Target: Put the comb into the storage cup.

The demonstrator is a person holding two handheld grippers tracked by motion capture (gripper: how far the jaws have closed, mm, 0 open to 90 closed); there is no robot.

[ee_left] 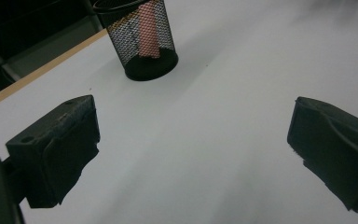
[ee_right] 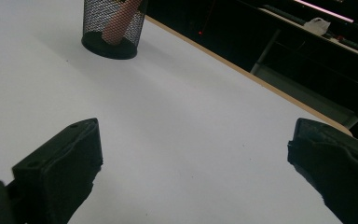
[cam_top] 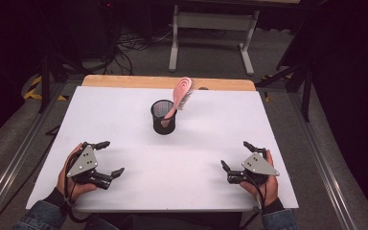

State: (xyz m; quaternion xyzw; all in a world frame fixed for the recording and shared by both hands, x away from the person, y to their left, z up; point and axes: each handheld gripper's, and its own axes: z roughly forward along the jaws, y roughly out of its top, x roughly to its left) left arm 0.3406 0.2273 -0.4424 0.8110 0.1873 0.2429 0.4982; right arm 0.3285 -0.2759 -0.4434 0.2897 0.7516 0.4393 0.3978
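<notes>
The pink hairbrush [cam_top: 181,96] stands handle-down in the mesh cup [cam_top: 163,117], well ahead of both spread, empty grippers, left [cam_top: 109,158] and right [cam_top: 235,155]. Its leaning head could topple the light cup if nudged.

High view looks forward and down over the whole worktop [cam_top: 124,110]; both gripper views sit low, near its surface — all share the cup [cam_top: 163,117].

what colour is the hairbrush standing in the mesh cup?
Pink; the hairbrush stands handle-down in the black mesh cup. Best seen in the high view.
</notes>
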